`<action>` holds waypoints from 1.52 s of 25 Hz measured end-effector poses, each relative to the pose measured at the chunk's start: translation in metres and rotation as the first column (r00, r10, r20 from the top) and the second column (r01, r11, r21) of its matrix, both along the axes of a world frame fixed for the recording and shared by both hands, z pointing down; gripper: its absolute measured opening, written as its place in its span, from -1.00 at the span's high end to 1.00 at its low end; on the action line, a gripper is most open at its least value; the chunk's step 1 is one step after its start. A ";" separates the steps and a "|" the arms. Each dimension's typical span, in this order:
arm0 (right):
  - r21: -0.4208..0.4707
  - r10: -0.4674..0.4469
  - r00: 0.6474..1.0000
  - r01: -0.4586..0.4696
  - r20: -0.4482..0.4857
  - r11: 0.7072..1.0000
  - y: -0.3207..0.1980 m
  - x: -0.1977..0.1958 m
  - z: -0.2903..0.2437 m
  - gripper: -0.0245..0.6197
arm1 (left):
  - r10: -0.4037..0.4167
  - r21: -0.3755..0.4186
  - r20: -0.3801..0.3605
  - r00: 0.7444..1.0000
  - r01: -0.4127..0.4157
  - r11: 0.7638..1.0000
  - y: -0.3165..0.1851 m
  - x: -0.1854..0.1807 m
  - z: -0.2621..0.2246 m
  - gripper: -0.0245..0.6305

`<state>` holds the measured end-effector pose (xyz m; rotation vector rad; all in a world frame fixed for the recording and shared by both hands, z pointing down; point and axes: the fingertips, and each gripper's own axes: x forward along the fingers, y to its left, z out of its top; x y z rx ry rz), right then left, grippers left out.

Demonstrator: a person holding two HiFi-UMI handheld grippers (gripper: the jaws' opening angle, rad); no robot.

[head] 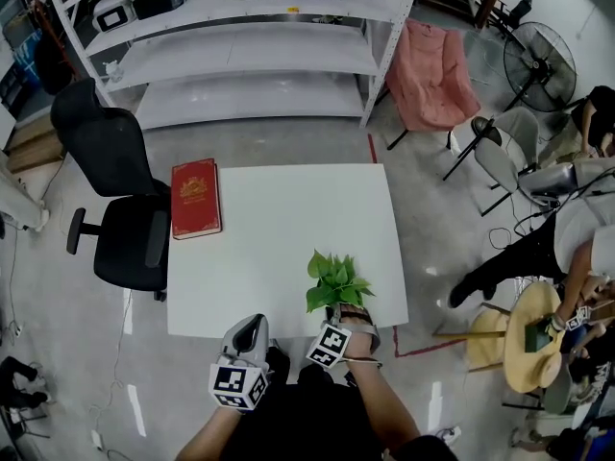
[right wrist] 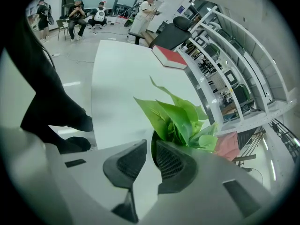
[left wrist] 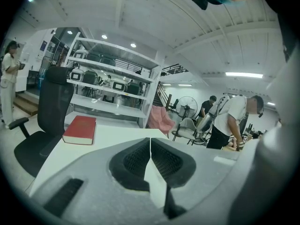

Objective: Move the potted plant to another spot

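Observation:
The potted plant (head: 334,281) stands near the front right corner of the white table (head: 279,229); its green leaves (right wrist: 180,116) show, while most of its dark pot is hidden behind the jaws. My right gripper (head: 348,323) reaches it from the table's front edge. In the right gripper view that gripper (right wrist: 151,151) is shut on a sliver of the dark pot rim. My left gripper (head: 248,339) hangs at the front edge, left of the plant. Its jaws (left wrist: 150,146) are shut with nothing between them.
A red book (head: 195,198) lies at the table's far left corner. A black office chair (head: 120,200) stands left of the table, white shelves (head: 250,56) behind it. A pink folding chair (head: 432,75), a fan (head: 543,51) and people (head: 567,248) are to the right.

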<state>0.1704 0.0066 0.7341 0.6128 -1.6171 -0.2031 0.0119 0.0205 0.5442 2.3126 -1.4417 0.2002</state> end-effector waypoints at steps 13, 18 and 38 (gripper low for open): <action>0.078 0.163 0.936 -0.196 0.313 0.977 0.000 -0.004 -0.078 0.77 | 0.041 0.021 -0.020 0.999 -0.041 0.999 -0.008 0.015 -0.004 0.86; 0.096 0.241 0.821 -0.335 0.517 0.937 -0.003 0.001 -0.123 0.77 | 0.065 0.018 -0.040 0.997 -0.064 0.998 -0.010 0.027 -0.007 0.86; -0.096 0.362 0.282 -0.657 0.888 0.748 0.024 0.049 -0.193 0.87 | 0.156 0.026 -0.025 0.988 -0.155 0.988 -0.011 0.061 -0.005 0.86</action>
